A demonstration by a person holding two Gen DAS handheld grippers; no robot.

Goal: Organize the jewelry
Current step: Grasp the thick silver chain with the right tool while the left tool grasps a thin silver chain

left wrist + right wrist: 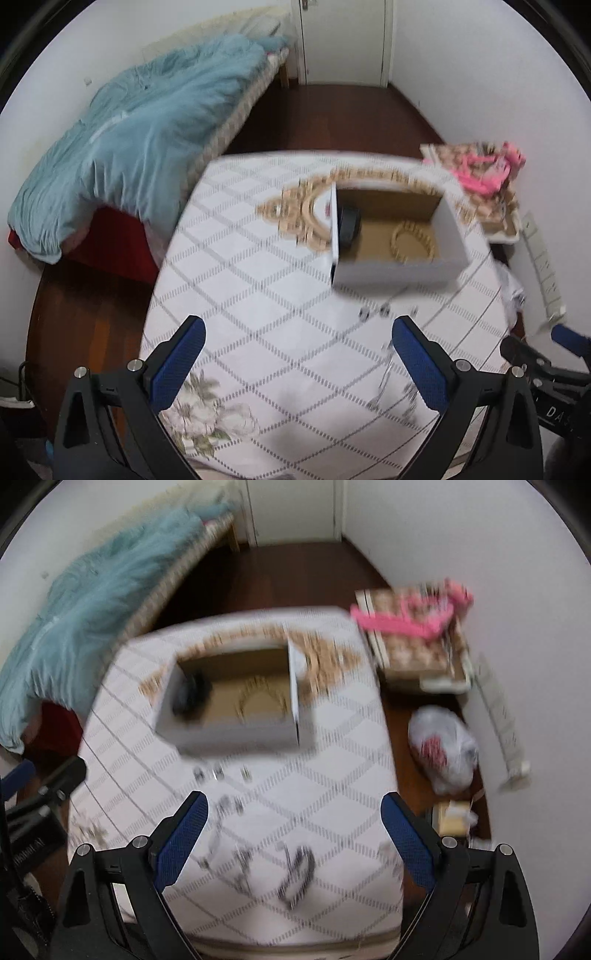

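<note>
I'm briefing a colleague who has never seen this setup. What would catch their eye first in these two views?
Probably the open white box mid-table, holding a dark round item and a beaded ring. Next, loose jewelry scattered on the diamond-patterned tablecloth between the box and the open left gripper and right gripper. Off-table, the rumpled blue quilt dominates.

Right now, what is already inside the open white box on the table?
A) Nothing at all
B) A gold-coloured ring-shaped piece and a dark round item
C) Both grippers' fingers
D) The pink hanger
B: in the left wrist view the open white box holds a gold-coloured ring-shaped piece on its brown floor and a dark round item against its left wall; both grippers hang open, short of the box.
</note>
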